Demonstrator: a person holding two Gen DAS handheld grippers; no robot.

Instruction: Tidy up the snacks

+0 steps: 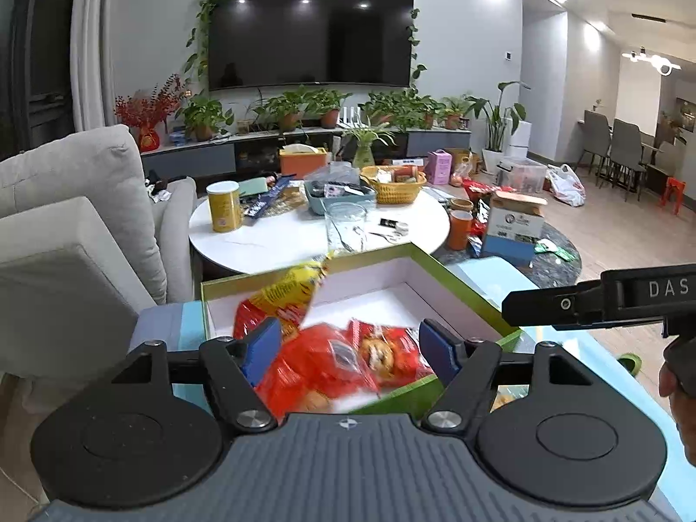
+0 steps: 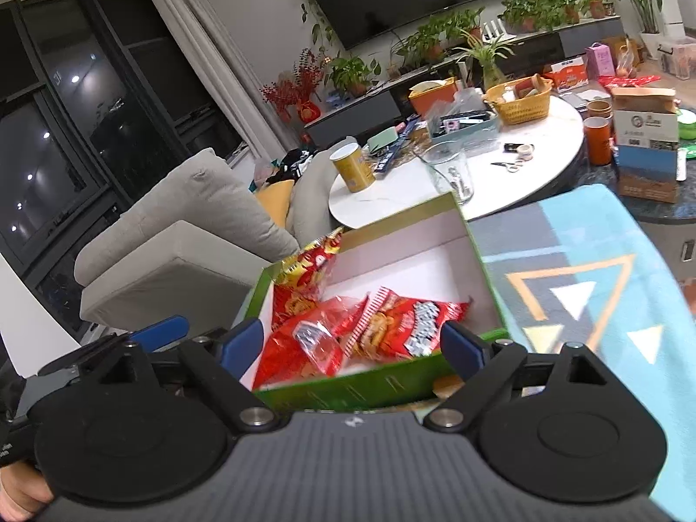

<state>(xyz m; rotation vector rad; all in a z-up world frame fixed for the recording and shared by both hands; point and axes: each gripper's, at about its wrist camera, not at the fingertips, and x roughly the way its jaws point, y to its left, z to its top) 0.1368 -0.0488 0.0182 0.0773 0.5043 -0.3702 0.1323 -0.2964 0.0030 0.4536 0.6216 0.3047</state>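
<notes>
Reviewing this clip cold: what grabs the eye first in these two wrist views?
The green box with its white inside sits open right in front of both grippers, on a blue patterned cloth. Bright red snack bags lie in its near half, and a yellow-red bag leans against its far-left wall. Both the left gripper and right gripper are open and hold nothing; behind them stands a cluttered white round table.

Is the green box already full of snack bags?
No. The snack bags fill only the near and left part of the green box, and its far white floor lies bare.
</notes>
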